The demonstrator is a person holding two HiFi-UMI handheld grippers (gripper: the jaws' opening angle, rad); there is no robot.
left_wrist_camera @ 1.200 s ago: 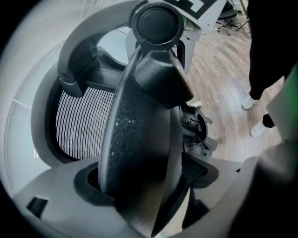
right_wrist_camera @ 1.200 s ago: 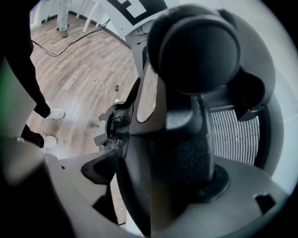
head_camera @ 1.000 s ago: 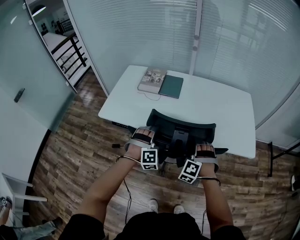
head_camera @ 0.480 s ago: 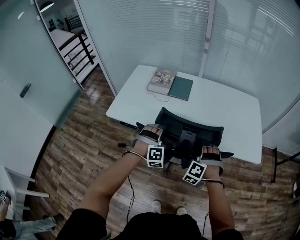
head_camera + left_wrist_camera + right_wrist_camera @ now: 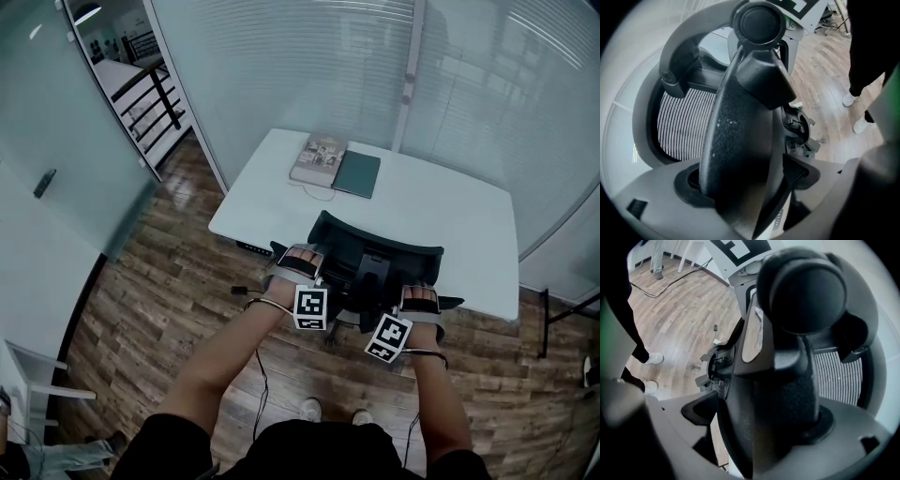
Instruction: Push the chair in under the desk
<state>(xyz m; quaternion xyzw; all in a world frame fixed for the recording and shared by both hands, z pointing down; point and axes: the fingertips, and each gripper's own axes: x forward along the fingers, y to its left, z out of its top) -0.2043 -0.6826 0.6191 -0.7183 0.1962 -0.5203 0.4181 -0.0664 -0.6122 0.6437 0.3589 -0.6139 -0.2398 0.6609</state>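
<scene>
The left hand-held gripper was clamped tight on the chair's left armrest. The chair stood with its backrest at the near edge of the white table. The right hand-held gripper was closed on the right armrest.

The chair has been pushed a little further in under the desk, so more of its back is now seen over the white top. The left tool and the right tool have been carried along with it, nearer to the desk's front edge.
</scene>
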